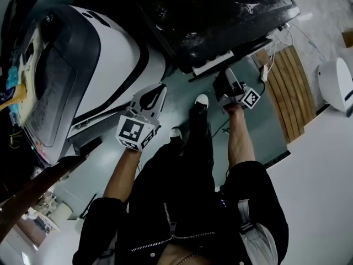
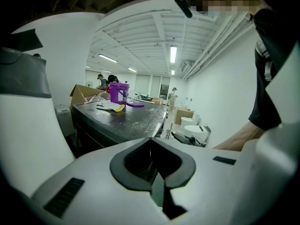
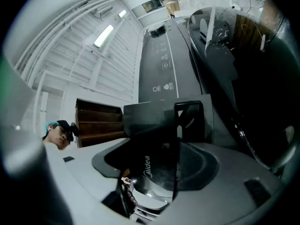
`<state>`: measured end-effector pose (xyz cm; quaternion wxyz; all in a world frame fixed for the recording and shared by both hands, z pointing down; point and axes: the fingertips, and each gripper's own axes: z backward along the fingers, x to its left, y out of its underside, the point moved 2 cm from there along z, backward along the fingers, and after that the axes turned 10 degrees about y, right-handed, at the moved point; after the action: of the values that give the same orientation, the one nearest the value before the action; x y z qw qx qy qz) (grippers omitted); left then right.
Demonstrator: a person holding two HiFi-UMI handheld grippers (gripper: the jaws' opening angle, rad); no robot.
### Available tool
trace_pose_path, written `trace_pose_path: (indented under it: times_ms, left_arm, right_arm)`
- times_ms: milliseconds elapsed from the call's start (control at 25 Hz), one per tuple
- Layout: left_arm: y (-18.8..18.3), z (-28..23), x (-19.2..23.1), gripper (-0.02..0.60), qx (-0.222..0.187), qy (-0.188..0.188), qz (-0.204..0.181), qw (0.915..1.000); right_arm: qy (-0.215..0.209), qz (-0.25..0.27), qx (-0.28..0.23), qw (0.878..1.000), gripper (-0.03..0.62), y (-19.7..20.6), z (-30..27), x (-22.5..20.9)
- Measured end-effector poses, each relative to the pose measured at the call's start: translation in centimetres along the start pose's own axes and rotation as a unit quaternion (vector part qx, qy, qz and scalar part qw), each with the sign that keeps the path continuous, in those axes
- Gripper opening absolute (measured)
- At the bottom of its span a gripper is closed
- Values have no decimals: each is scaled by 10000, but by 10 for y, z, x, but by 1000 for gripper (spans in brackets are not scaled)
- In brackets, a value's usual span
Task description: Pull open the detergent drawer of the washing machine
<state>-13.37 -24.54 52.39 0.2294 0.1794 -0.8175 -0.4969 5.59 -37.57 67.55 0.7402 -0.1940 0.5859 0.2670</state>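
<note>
My left gripper hangs just off the near corner of the black speckled counter, fingers closed together on nothing. My right gripper sits under that counter's front edge, fingers spread wide around the glossy dark Midea-marked detergent drawer front, not pinching it.

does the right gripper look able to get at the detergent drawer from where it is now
Probably yes: the right gripper already has the dark, Midea-marked drawer front between its open jaws, and nothing else stands in the way. Whether the pads touch it yet is unclear.
</note>
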Motion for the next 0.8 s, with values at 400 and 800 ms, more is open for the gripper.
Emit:
trace_pose_path:
  times_ms: [400, 800]
  left_arm:
    - [3, 3, -10, 20, 67, 214, -111, 9997]
    - [9, 5, -23, 20, 152, 418, -169, 9989]
  right_arm:
    - [-66, -9, -374, 9993, 270, 3, 37, 6]
    - [-50, -28, -726, 9973, 264, 6, 69, 13]
